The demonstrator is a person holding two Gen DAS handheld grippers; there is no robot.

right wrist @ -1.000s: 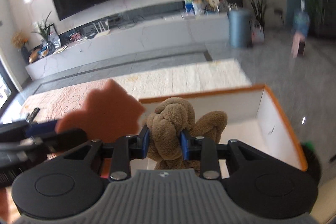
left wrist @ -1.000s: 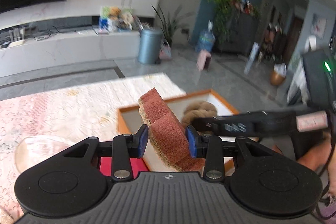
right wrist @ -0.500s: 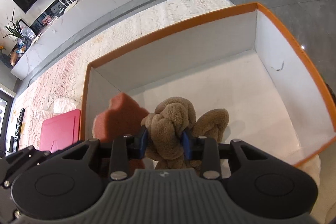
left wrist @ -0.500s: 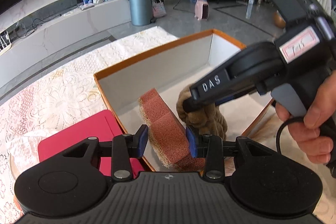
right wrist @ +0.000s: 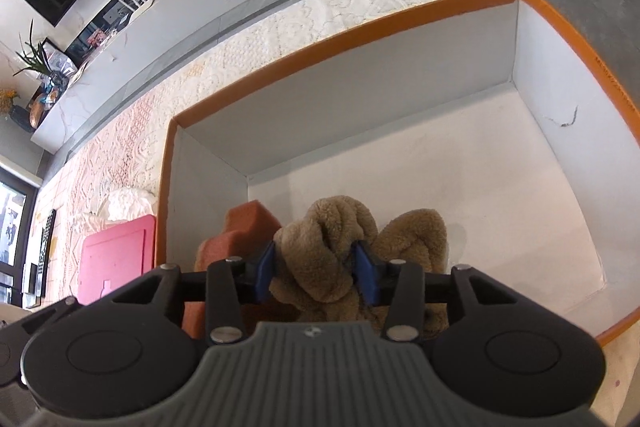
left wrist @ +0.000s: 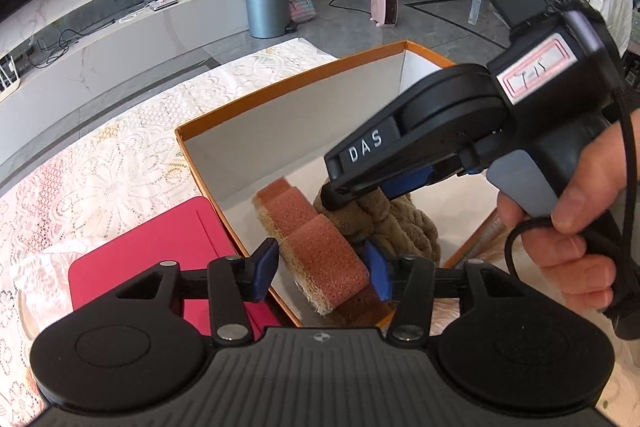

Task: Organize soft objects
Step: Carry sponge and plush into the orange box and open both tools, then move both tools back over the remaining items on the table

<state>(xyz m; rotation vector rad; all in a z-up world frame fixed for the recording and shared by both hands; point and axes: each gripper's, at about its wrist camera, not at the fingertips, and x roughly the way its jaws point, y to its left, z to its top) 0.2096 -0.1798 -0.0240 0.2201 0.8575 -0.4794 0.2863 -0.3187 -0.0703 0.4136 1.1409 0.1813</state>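
- Over the orange box (right wrist: pixel 420 9), the left claw (left wrist: pixel 322 273) has opened around the red sponge (left wrist: pixel 320 247).
- The right claw (right wrist: pixel 316 269) squeezes the brown knotted toy (right wrist: pixel 340 255), low inside.
- Both are nearly put away; letting go is left.

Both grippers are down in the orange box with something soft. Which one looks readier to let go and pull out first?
Probably the left gripper: it already stands open around the red sponge, near the box wall. The right gripper is shut on the brown knotted plush.
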